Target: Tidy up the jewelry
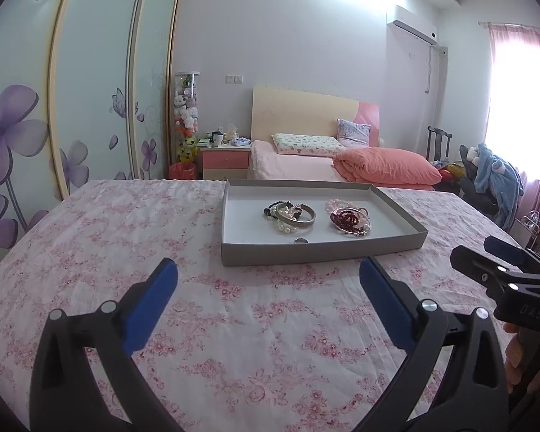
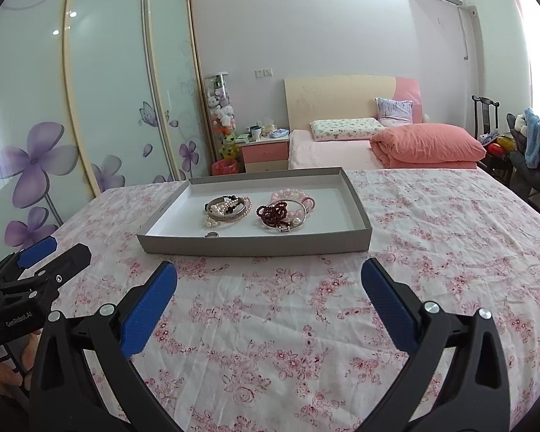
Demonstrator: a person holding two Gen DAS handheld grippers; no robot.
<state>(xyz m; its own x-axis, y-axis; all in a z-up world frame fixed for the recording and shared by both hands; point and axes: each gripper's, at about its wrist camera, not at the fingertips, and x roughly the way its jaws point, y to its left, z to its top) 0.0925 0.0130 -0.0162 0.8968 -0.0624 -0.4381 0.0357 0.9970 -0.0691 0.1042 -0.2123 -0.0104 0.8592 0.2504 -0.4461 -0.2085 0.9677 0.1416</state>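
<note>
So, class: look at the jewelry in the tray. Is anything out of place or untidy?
Yes. In the grey tray the bracelets lie in two tangled heaps, overlapping one another, while one small ring lies loose near the front wall.

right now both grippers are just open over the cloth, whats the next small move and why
Probably ease the right gripper forward toward the gray tray. Both it and the left gripper stand open and empty, short of the tray, while the bracelets lie tangled in two heaps inside; the small ring lying apart by the near wall looks easiest to reach first.
</note>
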